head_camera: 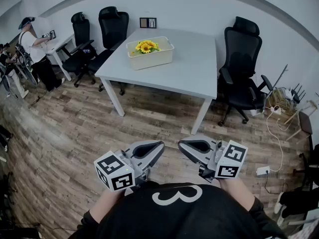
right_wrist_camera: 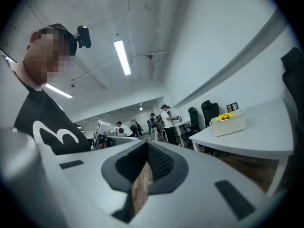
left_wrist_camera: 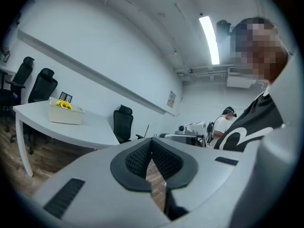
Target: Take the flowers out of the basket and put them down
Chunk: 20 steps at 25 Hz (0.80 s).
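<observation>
A white basket (head_camera: 150, 54) holding yellow flowers (head_camera: 145, 47) stands on the far left part of a white table (head_camera: 189, 63), well ahead of me. Both grippers are held low, close to my body and far from the table, tips turned toward each other. My left gripper (head_camera: 160, 147) is shut with nothing between its pads. My right gripper (head_camera: 181, 145) is shut and empty too. In the left gripper view the jaws (left_wrist_camera: 151, 142) meet, with the basket (left_wrist_camera: 66, 115) small at the far left. In the right gripper view the jaws (right_wrist_camera: 146, 145) meet, with the basket (right_wrist_camera: 229, 123) at the right.
Black office chairs stand behind the table (head_camera: 112, 24) and at its right (head_camera: 241, 68). A person (head_camera: 35, 49) stands at a desk at the back left. A power strip (head_camera: 262, 171) and white cable lie on the wooden floor at the right.
</observation>
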Each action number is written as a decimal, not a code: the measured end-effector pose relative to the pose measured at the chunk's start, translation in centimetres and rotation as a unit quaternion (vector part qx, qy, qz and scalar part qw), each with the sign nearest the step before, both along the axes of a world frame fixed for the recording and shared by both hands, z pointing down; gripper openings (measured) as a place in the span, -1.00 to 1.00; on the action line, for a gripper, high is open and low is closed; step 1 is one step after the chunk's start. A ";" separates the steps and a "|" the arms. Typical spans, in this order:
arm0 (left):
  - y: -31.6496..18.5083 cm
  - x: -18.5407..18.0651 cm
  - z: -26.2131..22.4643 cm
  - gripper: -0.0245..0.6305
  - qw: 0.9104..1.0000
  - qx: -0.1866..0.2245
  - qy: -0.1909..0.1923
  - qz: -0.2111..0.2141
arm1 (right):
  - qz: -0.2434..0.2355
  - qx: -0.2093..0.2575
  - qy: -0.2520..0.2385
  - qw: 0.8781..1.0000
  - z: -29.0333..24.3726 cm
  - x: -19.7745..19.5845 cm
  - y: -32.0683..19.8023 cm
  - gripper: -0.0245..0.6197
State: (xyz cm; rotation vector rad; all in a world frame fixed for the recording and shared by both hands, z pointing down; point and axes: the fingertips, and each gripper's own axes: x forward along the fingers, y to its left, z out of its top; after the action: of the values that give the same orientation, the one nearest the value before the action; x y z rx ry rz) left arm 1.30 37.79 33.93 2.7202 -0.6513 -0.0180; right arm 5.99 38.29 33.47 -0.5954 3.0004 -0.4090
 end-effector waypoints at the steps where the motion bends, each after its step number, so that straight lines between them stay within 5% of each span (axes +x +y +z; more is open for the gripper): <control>1: 0.1 0.4 -0.1 -0.89 1.000 0.000 -0.001 0.000 | 0.000 0.002 -0.001 1.000 -0.1 0.3 0.2 -0.90; 20: -4.0 0.1 0.1 -0.89 0.999 -0.019 0.017 -0.021 | 0.035 -0.017 -0.030 0.999 0.6 2.7 -3.0 -0.90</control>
State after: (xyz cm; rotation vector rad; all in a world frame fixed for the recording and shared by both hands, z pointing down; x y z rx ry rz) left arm 1.40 33.78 34.00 2.6630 -0.6919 -0.0608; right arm 8.69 35.33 34.05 -0.6766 2.9121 -0.4641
